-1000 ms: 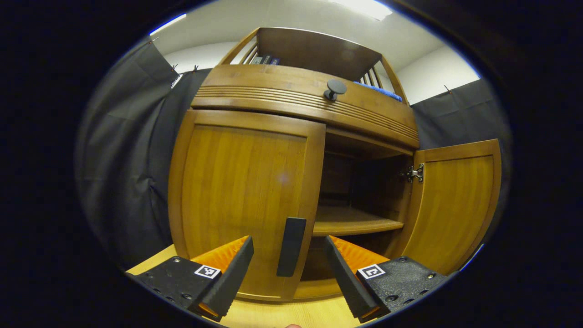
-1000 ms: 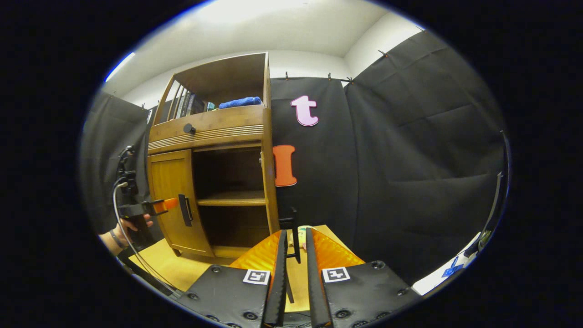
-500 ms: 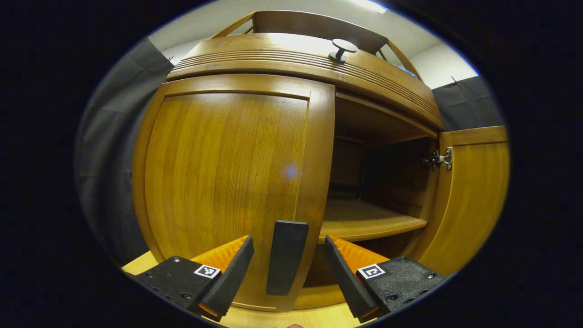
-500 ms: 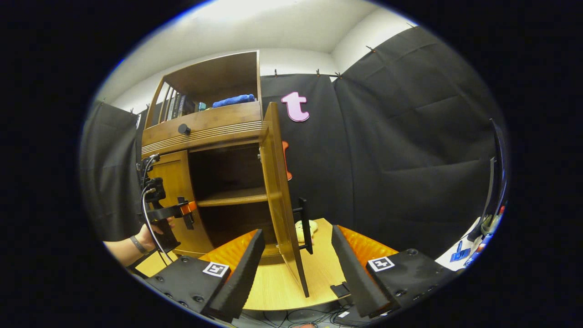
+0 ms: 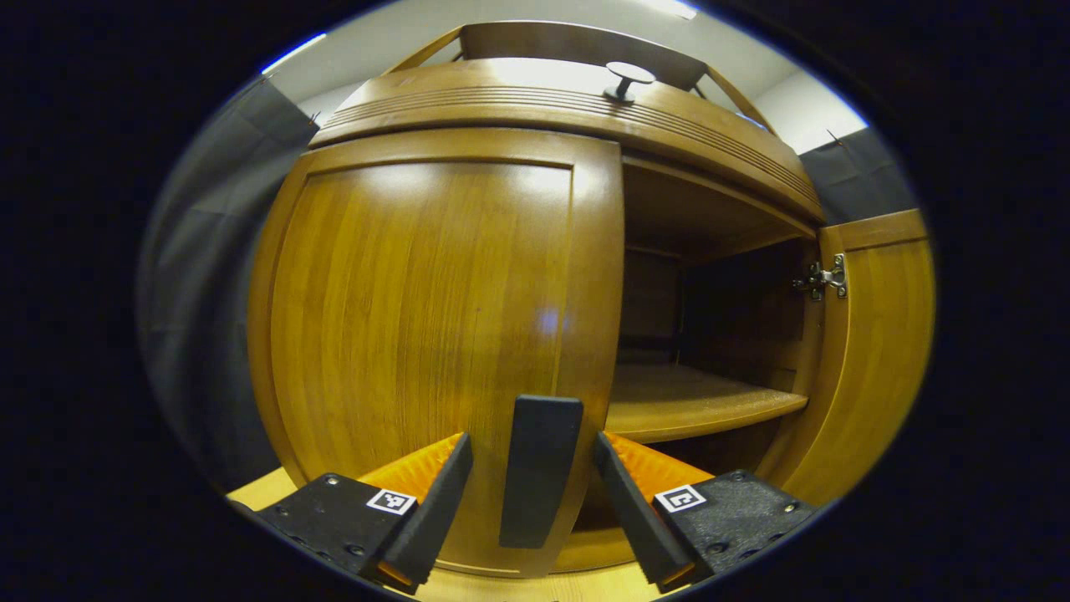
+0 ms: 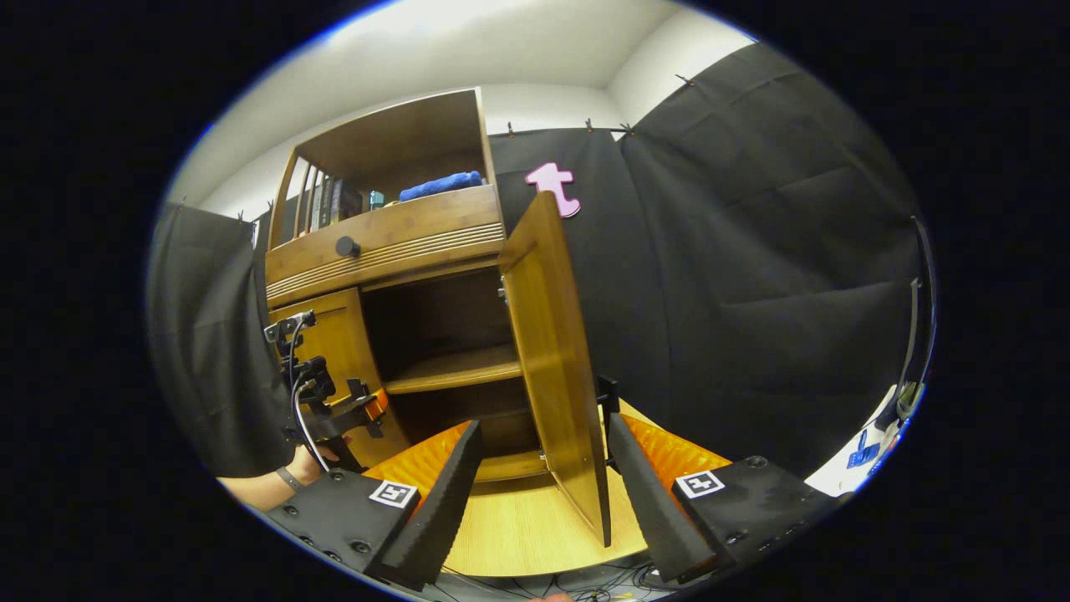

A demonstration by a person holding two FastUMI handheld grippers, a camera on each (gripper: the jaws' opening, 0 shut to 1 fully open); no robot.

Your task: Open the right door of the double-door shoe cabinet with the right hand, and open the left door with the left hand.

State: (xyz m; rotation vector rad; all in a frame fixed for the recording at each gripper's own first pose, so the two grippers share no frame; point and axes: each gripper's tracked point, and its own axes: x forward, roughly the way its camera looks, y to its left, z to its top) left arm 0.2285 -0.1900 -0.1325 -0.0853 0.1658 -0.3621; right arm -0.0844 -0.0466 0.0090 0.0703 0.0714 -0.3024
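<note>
Left claw (image 5: 529, 502) at the bottom of the left gripper view is spread apart, one finger on each side of the black handle (image 5: 539, 471), not touching it; right claw (image 6: 539, 493) at the bottom of the right gripper view is spread apart too, its fingers either side of the right door's (image 6: 556, 351) edge; the brown shoe cabinet (image 6: 393, 242) stands on a pale wood table (image 6: 518, 535) with black cloth walls around; the left door (image 5: 435, 326) is closed; the right door stands open, showing a shelf (image 5: 694, 405) inside.

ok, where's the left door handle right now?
In the left gripper view, the left door handle stands between the open left gripper fingers, on the closed door's right edge.
</note>
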